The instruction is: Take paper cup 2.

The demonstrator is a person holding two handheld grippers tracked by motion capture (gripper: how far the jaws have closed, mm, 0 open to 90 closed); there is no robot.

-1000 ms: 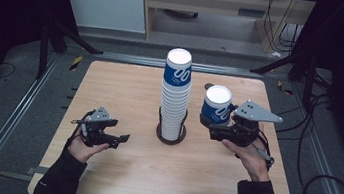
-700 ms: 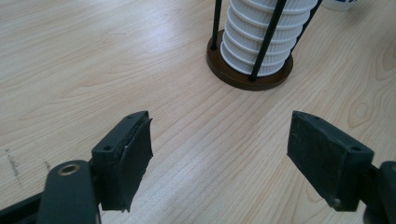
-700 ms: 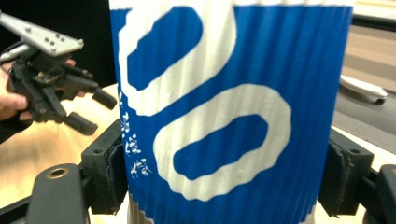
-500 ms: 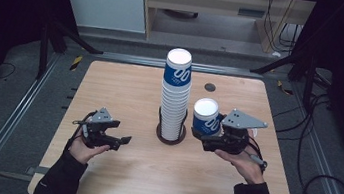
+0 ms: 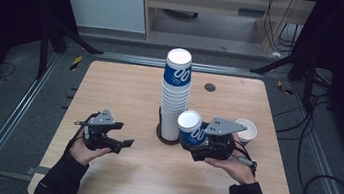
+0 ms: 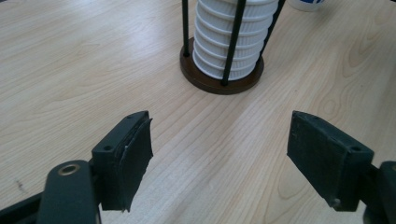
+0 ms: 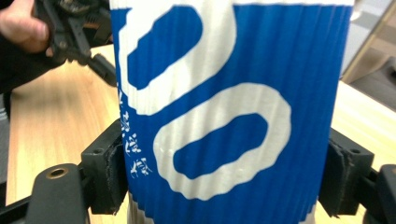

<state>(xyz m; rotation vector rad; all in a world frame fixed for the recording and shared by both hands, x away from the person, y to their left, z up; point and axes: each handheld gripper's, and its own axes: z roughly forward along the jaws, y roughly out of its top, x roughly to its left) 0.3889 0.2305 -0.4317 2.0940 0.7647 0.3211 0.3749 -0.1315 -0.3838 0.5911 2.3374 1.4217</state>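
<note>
A tall stack of blue-and-white paper cups (image 5: 175,95) stands in a round brown holder (image 5: 161,134) with thin black rods at the table's middle. My right gripper (image 5: 195,141) is shut on one blue-and-white cup (image 5: 191,129), held low just right of the stack's foot. In the right gripper view that cup (image 7: 233,102) sits between both pads (image 7: 109,172). My left gripper (image 5: 125,143) rests open at the front left, with nothing between its jaws; in the left gripper view it (image 6: 219,158) faces the stack (image 6: 229,42) and the holder (image 6: 210,81).
Another single cup (image 5: 246,131) stands on the wooden table (image 5: 126,86) right of my right gripper, and its foot shows in the left gripper view (image 6: 306,3). A small dark disc (image 5: 210,87) lies behind the stack. Metal rails and cables run along the table's sides.
My right gripper has come down and to the left with its cup, closer to the foot of the stack. The single cup at the right has come into sight. The left gripper stays put.
</note>
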